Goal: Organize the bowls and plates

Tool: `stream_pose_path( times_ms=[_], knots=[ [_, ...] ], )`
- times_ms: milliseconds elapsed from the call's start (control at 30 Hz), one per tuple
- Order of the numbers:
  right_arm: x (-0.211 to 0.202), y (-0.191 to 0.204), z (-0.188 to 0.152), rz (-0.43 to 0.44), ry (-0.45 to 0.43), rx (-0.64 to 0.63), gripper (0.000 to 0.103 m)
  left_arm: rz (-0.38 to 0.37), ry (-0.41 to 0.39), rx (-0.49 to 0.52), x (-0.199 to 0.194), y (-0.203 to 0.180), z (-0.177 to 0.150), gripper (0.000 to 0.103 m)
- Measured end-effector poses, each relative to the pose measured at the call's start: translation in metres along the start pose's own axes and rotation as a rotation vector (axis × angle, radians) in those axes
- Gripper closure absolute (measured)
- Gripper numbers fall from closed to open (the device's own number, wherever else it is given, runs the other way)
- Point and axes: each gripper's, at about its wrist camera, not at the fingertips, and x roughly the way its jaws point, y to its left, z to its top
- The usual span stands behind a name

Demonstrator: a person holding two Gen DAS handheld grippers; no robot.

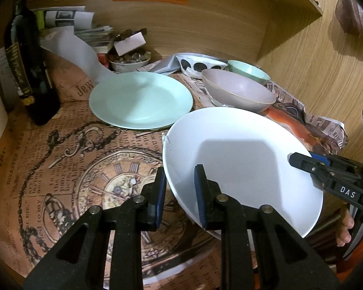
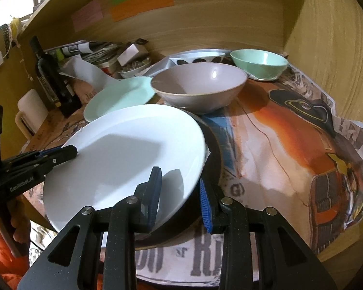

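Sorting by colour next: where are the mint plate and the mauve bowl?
mint plate [image 1: 140, 100]: left wrist view, centre of its face.
mauve bowl [image 2: 198, 79]: right wrist view, inner wall.

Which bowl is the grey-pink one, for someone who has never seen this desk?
Start at the big white plate gripped at both sides by the tongs. Right behind its far rim stands the grey-pink bowl, on the printed paper covering. It is the widest bowl there, plain and dull mauve, unlike the smaller mint green bowl and the black-spotted white bowl behind it.
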Motion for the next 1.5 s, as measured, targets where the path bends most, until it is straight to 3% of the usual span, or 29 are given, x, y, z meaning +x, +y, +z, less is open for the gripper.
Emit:
stream_pose_path(
  times_ms=[533,733,1167,1233,1300,1500],
  knots=[
    [0.006,-0.008,0.001,0.009,0.018,0.006,0.076,-0.001,0.025,0.033,0.014,-0.006,0.001,0.079],
    [0.005,-0.007,0.002,0.010,0.028,-0.008,0.076,0.039,0.012,0.081,0.015,-0.011,-0.002,0.077],
    [0.004,-0.001,0.004,-0.041,0.043,-0.068,0.076,0.021,0.022,0.071,0.018,-0.009,-0.001,0.073],
    [0.003,-0.001,0.004,-0.082,0.045,-0.075,0.076,0.026,0.024,0.071,0.019,-0.009,-0.001,0.073],
    [-0.002,-0.004,0.003,-0.133,0.007,-0.094,0.076,0.014,0.014,0.062,0.017,-0.008,0.000,0.066],
    [-0.010,-0.012,0.013,-0.108,-0.026,-0.055,0.074,0.017,-0.001,0.045,0.013,-0.003,0.002,0.066]
  ],
)
